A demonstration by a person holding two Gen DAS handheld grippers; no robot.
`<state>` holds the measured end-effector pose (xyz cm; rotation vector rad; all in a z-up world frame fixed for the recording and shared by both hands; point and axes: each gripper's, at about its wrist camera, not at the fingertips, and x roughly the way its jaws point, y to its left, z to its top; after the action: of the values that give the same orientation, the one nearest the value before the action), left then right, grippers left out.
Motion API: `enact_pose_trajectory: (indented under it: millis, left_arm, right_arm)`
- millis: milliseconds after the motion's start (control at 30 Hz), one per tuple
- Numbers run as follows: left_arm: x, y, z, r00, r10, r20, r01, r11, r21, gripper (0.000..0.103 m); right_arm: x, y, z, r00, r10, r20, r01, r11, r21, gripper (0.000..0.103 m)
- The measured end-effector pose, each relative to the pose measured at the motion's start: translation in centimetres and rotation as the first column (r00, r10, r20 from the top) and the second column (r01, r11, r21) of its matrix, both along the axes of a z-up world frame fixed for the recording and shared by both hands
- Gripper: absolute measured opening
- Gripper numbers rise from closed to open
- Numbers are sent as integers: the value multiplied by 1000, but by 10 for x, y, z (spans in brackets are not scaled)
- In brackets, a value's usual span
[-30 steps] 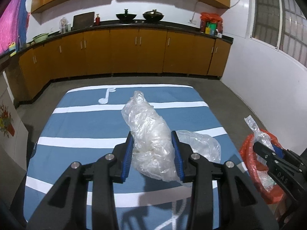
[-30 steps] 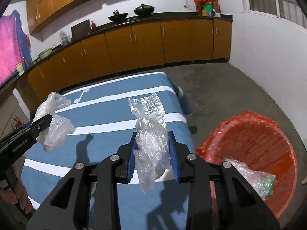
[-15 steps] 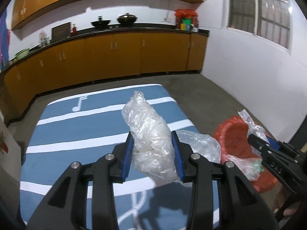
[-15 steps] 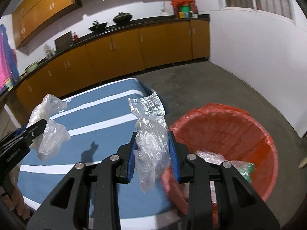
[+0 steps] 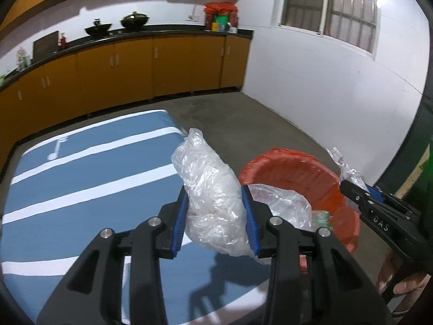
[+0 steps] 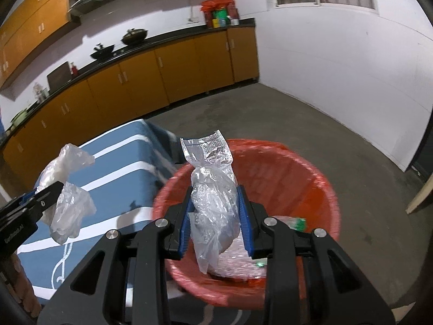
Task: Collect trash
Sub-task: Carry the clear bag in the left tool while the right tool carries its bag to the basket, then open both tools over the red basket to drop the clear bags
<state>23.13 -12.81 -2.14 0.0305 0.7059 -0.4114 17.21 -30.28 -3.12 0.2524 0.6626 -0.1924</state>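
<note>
Plastic trash is clamped in both grippers beside the red bin. Seen from the right wrist, the right gripper pinches a clear crumpled plastic bag directly over the bin's open mouth. The bin wears a red liner and already contains crinkled clear plastic wrap and a scrap with green print. Seen from the left wrist, the left gripper grips a whitish plastic bag above the edge of the blue striped tablecloth, just left of the bin.
</note>
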Motion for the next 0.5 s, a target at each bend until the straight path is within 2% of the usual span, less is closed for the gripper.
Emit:
enact_pose_trajectory:
  millis: [267,500]
  left_arm:
    - [-1,-46,-4,993,-117,-7,116,992,-40,38]
    - [12,-72,-9,985,-172,-30,170,984,-61,38]
  right_arm:
    - [-8,-33,2,999,-50,9,50,998,35,32]
    - [-6,-42,2,998,-59,17,58,997,57,32]
